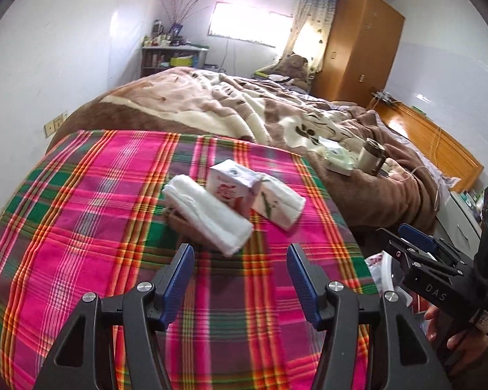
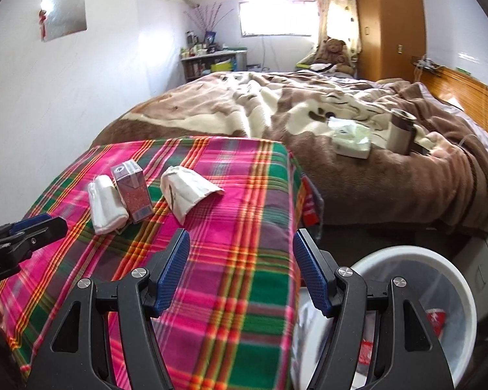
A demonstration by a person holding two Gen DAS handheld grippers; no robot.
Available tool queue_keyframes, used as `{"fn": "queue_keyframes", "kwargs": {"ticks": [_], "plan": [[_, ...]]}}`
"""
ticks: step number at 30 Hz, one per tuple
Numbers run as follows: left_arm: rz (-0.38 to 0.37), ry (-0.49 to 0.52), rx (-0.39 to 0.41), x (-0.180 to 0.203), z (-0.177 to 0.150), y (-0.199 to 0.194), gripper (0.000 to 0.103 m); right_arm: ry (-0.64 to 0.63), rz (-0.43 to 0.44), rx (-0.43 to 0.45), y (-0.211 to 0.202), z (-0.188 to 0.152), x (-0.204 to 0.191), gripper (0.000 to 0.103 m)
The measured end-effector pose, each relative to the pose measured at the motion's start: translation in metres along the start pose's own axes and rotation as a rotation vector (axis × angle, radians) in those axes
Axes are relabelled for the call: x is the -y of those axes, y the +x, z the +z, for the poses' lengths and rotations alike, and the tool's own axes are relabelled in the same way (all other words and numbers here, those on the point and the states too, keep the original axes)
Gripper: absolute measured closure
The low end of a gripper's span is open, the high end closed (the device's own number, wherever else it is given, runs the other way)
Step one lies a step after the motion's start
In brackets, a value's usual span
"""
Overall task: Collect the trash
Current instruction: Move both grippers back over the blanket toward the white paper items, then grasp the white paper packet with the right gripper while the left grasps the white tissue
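Trash: carton (image 1: 228, 186) between two tissue wads (image 1: 208, 213) on plaid cloth (image 1: 97, 227) | bin (image 2: 439, 261) at 4 o'clock | left fingers (image 1: 182, 269) released, empty | right fingers (image 2: 175, 260) released, empty

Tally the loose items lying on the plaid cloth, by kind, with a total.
White folded tissue bundles: 2 — one left of the carton, one to its right.
Small drink carton: 1.
Total: 3, all on the plaid cloth. Both the left gripper and right gripper are open and hold nothing.
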State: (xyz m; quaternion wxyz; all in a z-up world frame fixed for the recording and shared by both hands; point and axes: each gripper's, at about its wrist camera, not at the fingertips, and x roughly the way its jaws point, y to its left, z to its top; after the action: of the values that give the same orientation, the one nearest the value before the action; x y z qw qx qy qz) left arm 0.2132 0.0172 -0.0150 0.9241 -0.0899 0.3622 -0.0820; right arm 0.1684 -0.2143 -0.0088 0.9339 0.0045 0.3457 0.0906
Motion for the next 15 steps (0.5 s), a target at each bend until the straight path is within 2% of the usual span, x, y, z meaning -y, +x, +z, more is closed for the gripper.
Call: {"fn": "queue_keyframes", "kwargs": {"ticks": [11, 15], "plan": [[-0.017, -0.113, -0.059, -0.027, 0.015, 0.047, 0.039, -0.037, 0.047, -0.046, 0.043, 0.023, -0.015, 0.036], [0.015, -0.122, -0.080, -0.031, 0.021, 0.064, 0.039, -0.035, 0.058, -0.060, 0.061, 0.030, -0.017, 0.036]]}}
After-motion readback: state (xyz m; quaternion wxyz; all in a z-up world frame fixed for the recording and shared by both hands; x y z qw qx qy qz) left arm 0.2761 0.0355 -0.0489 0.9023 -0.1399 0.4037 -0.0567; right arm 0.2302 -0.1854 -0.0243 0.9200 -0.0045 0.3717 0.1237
